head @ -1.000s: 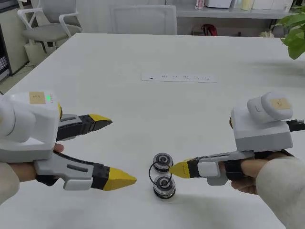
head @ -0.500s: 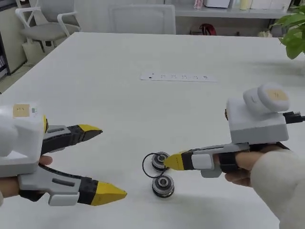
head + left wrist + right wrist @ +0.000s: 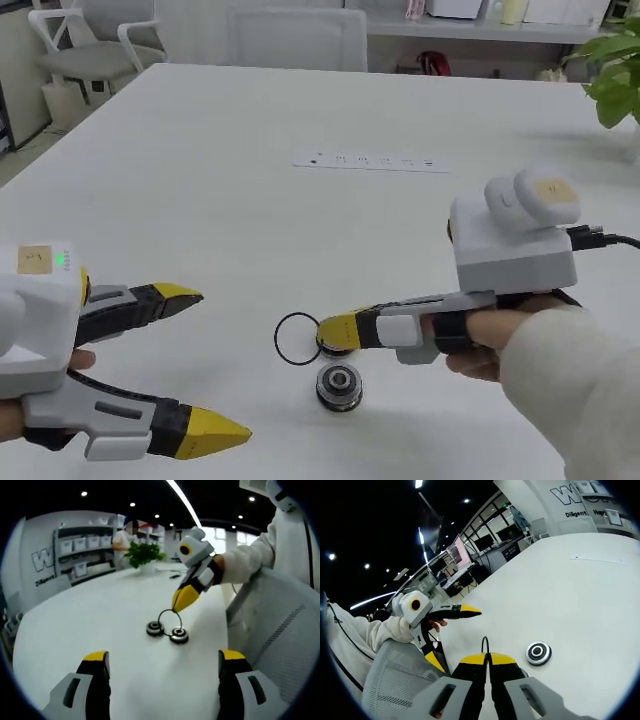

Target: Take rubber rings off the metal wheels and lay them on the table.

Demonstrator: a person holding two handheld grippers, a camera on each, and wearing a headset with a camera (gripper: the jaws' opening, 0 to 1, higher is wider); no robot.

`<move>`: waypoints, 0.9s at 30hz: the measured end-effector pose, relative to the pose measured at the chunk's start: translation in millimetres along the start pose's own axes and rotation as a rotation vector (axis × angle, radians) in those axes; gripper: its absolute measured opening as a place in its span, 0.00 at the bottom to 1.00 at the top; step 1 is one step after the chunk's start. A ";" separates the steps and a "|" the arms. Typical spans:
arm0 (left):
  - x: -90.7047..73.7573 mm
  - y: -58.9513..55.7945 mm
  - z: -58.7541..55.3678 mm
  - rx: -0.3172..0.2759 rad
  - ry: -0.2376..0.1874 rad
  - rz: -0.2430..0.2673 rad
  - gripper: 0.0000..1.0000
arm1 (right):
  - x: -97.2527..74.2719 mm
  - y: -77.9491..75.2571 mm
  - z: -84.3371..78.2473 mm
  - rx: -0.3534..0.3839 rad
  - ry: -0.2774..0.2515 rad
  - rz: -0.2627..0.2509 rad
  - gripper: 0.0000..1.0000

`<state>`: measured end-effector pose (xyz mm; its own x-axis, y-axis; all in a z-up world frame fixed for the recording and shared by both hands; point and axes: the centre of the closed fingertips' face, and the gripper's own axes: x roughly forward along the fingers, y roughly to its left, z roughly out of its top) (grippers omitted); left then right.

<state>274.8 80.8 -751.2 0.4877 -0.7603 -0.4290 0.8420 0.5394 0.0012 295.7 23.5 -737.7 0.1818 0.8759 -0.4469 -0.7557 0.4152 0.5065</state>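
The right gripper [image 3: 335, 328] has its jaws pressed together on a black rubber ring [image 3: 298, 338], pinching it at the yellow tips. In the right gripper view the ring stands edge-on between the closed jaws. In the head view it reaches out leftward from the tips as a full open loop over the white table [image 3: 250, 200]. Two metal wheels sit close together on the table. The far wheel [image 3: 335, 349] lies right under the right gripper's tip and is partly hidden by it, and the near wheel [image 3: 338, 385] stands just in front of it. In the left gripper view the ring rises upright over the gap between the two wheels; I cannot tell whether its lower edge touches either one. The left gripper [image 3: 198, 365] is held off to the left, well apart from the wheels, with its jaws spread wide. A power strip [image 3: 368, 160] lies farther back on the table, and a plant [image 3: 615, 75] shows at the far right edge.
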 end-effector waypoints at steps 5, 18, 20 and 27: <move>0.7 -4.3 -4.6 -0.019 0.001 -0.013 0.91 | 5.9 2.7 -1.7 -0.010 0.013 -0.001 0.00; 0.5 -5.1 -3.3 -0.020 -0.007 -0.015 0.91 | 26.3 6.7 -22.4 -0.037 0.100 0.012 0.00; 0.7 -5.5 -3.5 -0.021 -0.007 -0.017 0.91 | 28.4 5.9 -23.6 -0.036 0.105 0.011 0.00; 1.8 -8.1 -4.7 -0.023 -0.003 -0.030 0.92 | 35.9 1.5 -26.1 -0.040 0.118 0.003 0.00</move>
<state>267.7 76.7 -756.2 0.4633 -0.7774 -0.4254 0.8507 0.5246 -0.0323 284.7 49.1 -772.3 0.1060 0.8409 -0.5307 -0.7810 0.4007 0.4790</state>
